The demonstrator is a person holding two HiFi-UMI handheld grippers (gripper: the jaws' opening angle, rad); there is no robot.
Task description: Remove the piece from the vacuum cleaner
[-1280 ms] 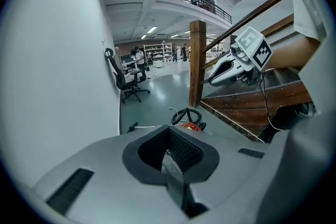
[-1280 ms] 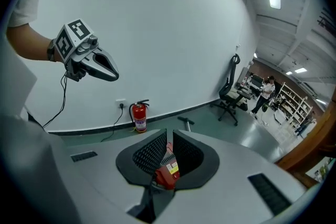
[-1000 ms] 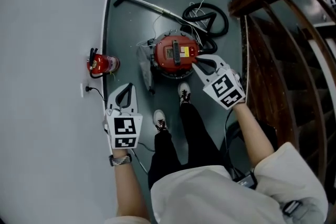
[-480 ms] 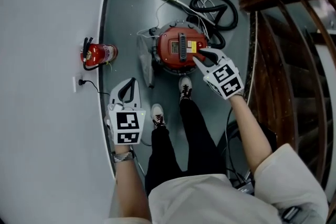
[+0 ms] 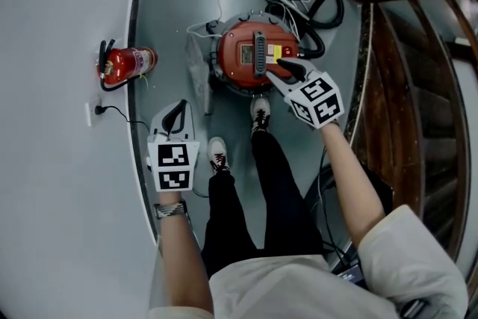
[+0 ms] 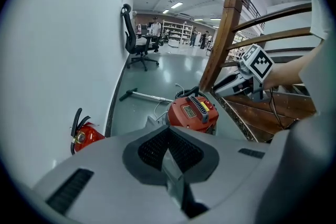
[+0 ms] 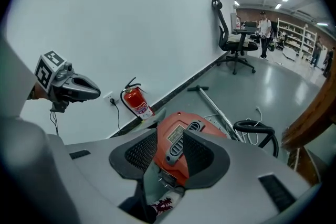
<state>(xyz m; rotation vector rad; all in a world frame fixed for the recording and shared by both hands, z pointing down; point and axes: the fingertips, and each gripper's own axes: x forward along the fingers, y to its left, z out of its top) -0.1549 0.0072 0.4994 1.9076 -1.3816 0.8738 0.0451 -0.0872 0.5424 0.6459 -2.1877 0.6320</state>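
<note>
The right gripper (image 5: pixel 286 68), whose empty jaws have just been opening, hangs near the grey ribbed handle (image 5: pixel 260 54) of the red round vacuum cleaner (image 5: pixel 243 56) on the grey floor (image 5: pixel 172 19), but the left gripper (image 5: pixel 179 113) is closed, empty and well aside, so I judge that a one-handed pull may tip the body.

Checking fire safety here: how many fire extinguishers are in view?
1. The fire extinguisher stands on the floor against the wall, left of the vacuum cleaner. Others may be out of view.
</note>
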